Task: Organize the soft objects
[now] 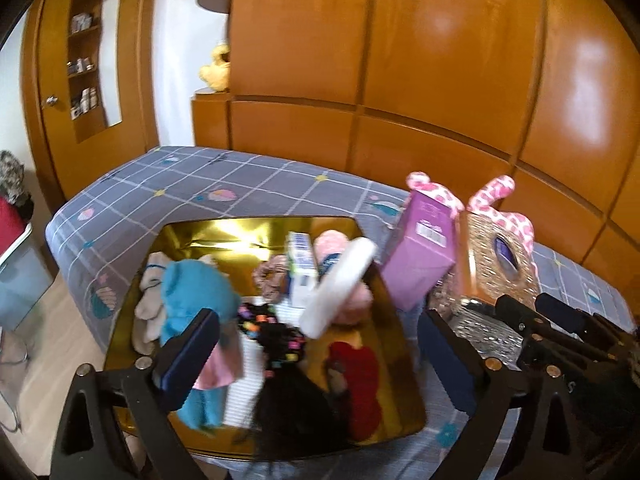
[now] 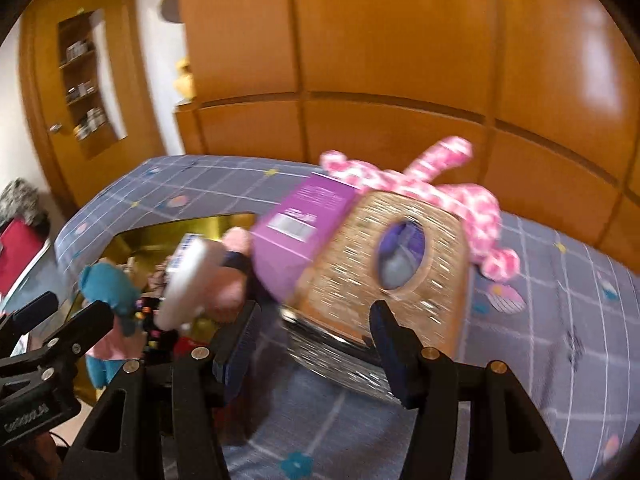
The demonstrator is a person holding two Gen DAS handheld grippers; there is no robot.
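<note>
A gold tray (image 1: 256, 225) on the bed holds a teal plush (image 1: 196, 292), beige socks (image 1: 150, 312), a black beaded hairpiece (image 1: 280, 340), a red cloth (image 1: 360, 380), a pink fluffy item (image 1: 356, 304) and a white tube (image 1: 340, 284). My left gripper (image 1: 320, 356) hangs over the tray, open wide, with nothing pinched. A purple box (image 2: 296, 236) leans on a wicker tissue box (image 2: 360, 264), and a pink-and-white plush (image 2: 472, 208) lies behind them. My right gripper (image 2: 316, 340) stands open just before the wicker box's silvery base, and I see no pad pressing on it.
The bed (image 1: 200, 184) has a grey checked sheet and drops to a pale floor (image 1: 48, 340) on the left. Wooden wardrobe panels (image 1: 400, 60) close off the far side. A yellow plush (image 1: 216, 68) sits on a ledge. A red item (image 1: 8, 220) stands at far left.
</note>
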